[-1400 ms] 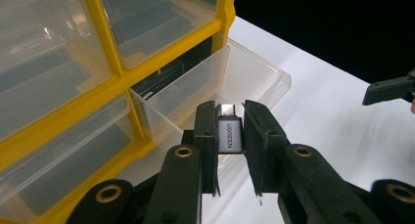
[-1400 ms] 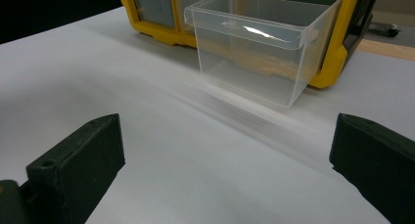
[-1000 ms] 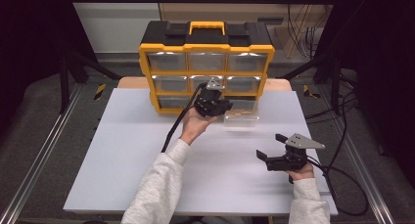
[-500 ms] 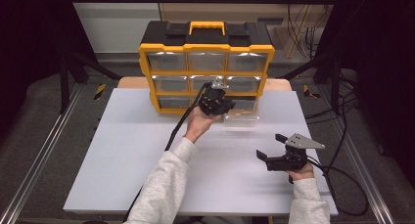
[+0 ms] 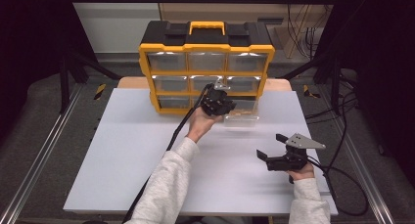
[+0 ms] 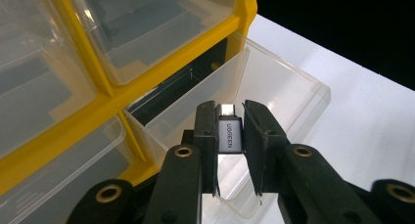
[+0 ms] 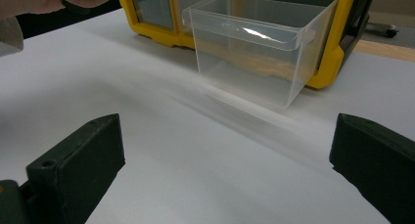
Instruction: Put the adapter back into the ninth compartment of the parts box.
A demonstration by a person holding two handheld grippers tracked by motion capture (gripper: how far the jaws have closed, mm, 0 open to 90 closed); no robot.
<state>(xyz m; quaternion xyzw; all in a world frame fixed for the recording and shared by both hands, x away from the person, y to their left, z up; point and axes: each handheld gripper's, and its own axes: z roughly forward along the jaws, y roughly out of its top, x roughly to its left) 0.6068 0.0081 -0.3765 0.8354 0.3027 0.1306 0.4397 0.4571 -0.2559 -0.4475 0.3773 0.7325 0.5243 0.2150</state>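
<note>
A yellow and black drawer cabinet (image 5: 205, 62) stands at the back of the white table. Its bottom right clear drawer (image 5: 241, 117) (image 6: 274, 92) (image 7: 254, 43) is pulled out over the table. My left gripper (image 5: 219, 99) (image 6: 229, 136) hovers above that open drawer, shut on a small grey USB adapter (image 6: 229, 133) marked UGREEN, held upright between the jaws. My right gripper (image 5: 274, 158) rests low at the table's front right, open and holding nothing, pointing toward the drawer.
The white table top (image 5: 122, 150) spreads wide to the left and front. Black cables (image 5: 337, 180) trail off the right side. Metal frame rails (image 5: 44, 150) run along both sides of the table.
My left gripper has moved slightly right and forward, over the pulled-out drawer. The right gripper has stayed in place.
</note>
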